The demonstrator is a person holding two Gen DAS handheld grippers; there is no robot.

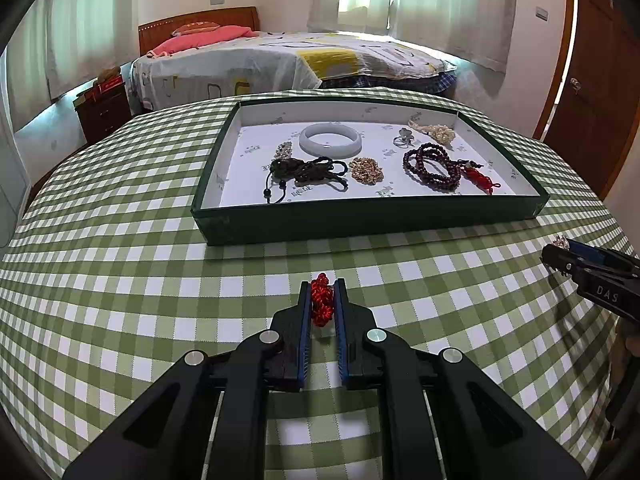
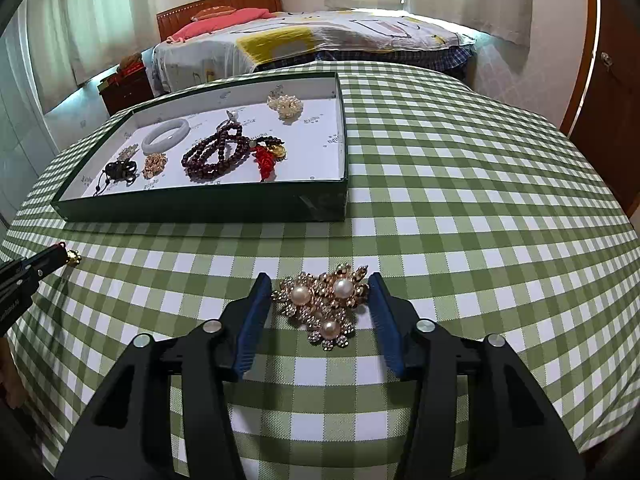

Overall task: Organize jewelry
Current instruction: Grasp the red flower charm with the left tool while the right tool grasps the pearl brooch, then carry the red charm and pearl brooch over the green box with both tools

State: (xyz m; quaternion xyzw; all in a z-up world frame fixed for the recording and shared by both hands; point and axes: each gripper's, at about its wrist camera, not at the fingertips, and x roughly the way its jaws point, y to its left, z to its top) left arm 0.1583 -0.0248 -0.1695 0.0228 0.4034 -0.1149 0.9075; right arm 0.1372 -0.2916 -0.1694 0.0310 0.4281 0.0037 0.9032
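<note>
- A table covered with a green-and-white checked tablecloth (image 1: 120, 240) fills the foreground.
- Beyond it stands a bed (image 1: 280, 64) with a reddish wooden headboard (image 1: 200, 24), a pale patterned bedspread with yellow patches, and a pink blanket (image 1: 200, 40) by the pillows.
- A dark wooden nightstand (image 1: 104, 110) sits left of the bed, with red items on top.
- Sheer white curtains (image 1: 440, 4) hang over bright windows behind the bed and along the left wall; daylight glows through them.
- The walls are cream.
- A brown wooden door (image 1: 596, 92) stands at the right.
</note>
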